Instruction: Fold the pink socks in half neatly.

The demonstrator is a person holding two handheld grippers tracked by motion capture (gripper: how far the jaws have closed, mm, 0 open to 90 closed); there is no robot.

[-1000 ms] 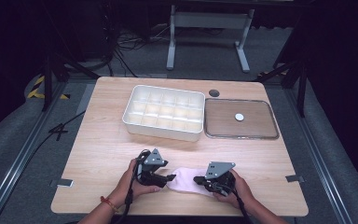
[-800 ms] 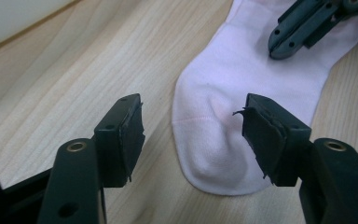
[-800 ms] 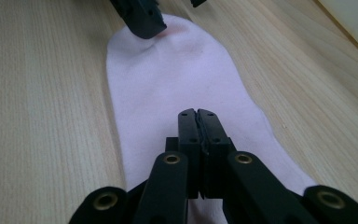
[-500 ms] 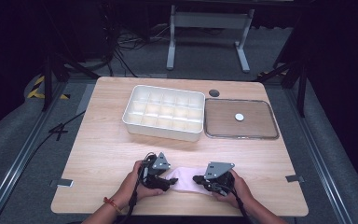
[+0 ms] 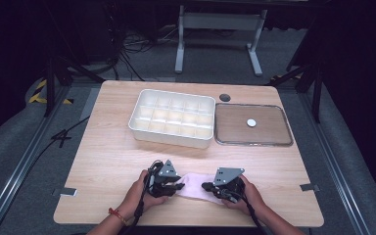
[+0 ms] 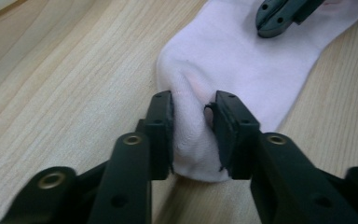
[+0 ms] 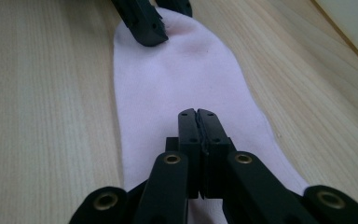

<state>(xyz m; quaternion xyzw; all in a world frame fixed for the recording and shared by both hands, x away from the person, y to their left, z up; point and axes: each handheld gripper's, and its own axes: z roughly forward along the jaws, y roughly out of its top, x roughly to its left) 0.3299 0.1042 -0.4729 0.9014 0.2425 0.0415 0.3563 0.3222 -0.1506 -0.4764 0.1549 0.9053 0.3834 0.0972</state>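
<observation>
Left gripper: jaws have just been closing, now pinching a fold at one end of the pink sock. Right gripper: jaws together, pressing the other end, probably pinning it. Sock lies at table's 6 o'clock edge. Lift the pinch slowly, keeping the pin firm.

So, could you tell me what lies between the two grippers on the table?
In the high view, the pale pink sock spans the gap between the left gripper and the right gripper.
</observation>
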